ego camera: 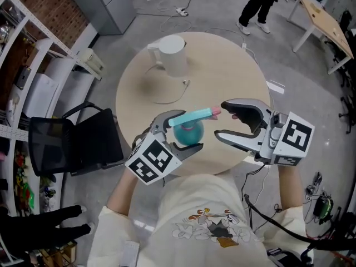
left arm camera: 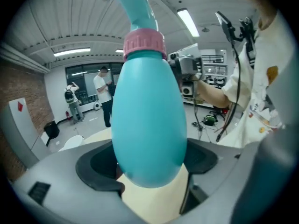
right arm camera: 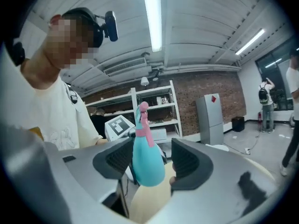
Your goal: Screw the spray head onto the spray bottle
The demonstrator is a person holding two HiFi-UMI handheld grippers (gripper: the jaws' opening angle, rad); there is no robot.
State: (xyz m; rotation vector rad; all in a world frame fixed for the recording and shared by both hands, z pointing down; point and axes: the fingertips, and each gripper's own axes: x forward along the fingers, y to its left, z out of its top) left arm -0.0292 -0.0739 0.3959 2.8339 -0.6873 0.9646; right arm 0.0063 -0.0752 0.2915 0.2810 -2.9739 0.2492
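Note:
A teal spray bottle lies tilted above the near edge of the round table, its teal spray head with a pink tip pointing right. My left gripper is shut on the bottle's round body. In the left gripper view the bottle fills the space between the pads, with its pink collar above. My right gripper stands open just right of the spray tip, touching nothing. The right gripper view shows the bottle beyond the wide jaws of the right gripper.
A white jug and a thin cable sit on the round beige table. A black chair stands at the left and shelving further left. A person stands at the far side, beside a wooden table.

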